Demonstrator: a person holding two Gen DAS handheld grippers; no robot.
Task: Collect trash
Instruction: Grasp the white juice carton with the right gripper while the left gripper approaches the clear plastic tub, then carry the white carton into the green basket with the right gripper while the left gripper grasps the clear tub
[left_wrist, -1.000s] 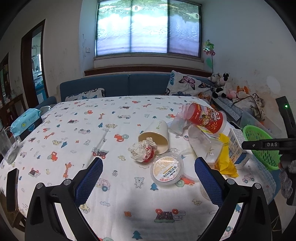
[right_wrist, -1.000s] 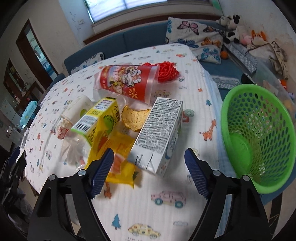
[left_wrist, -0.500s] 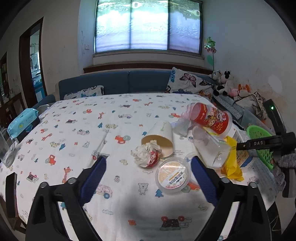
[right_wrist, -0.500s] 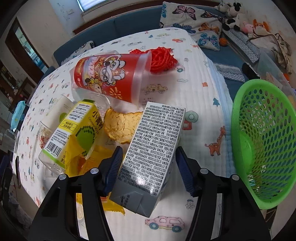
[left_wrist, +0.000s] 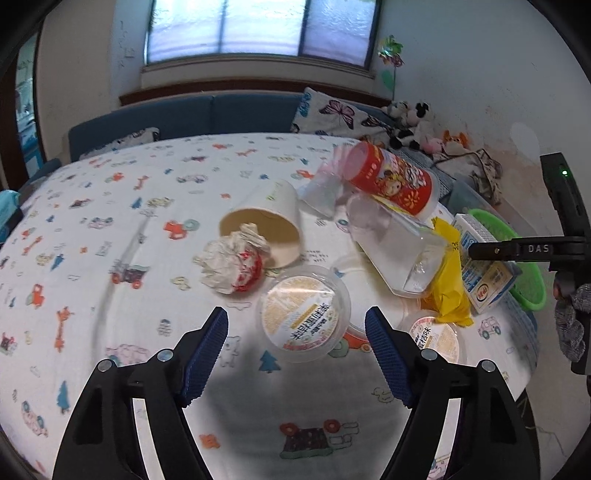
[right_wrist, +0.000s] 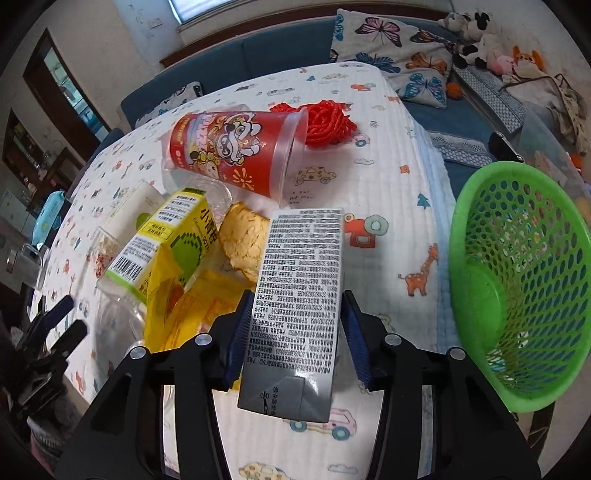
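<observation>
My right gripper (right_wrist: 297, 334) is shut on a white milk carton (right_wrist: 301, 291), also seen from the left wrist (left_wrist: 484, 269). A green mesh basket (right_wrist: 517, 280) stands to its right at the table edge. My left gripper (left_wrist: 297, 350) is open, just short of a round lidded plastic cup (left_wrist: 303, 314). Beyond it lie a crumpled paper ball (left_wrist: 232, 264), a tipped paper cup (left_wrist: 266, 229), a clear plastic cup (left_wrist: 395, 247), a red printed cup (right_wrist: 240, 151) and a yellow wrapper (left_wrist: 448, 280).
A yellow-green juice box (right_wrist: 166, 240), a crumpled orange-brown piece (right_wrist: 245, 240) and red netting (right_wrist: 328, 123) lie near the carton. A second lidded cup (left_wrist: 434, 338) sits by the table's right edge. A blue sofa (left_wrist: 207, 110) with pillows stands behind the table.
My right gripper moved forward and closed on the milk carton. My left gripper advanced and tilted down toward the round lidded cup, staying open.
</observation>
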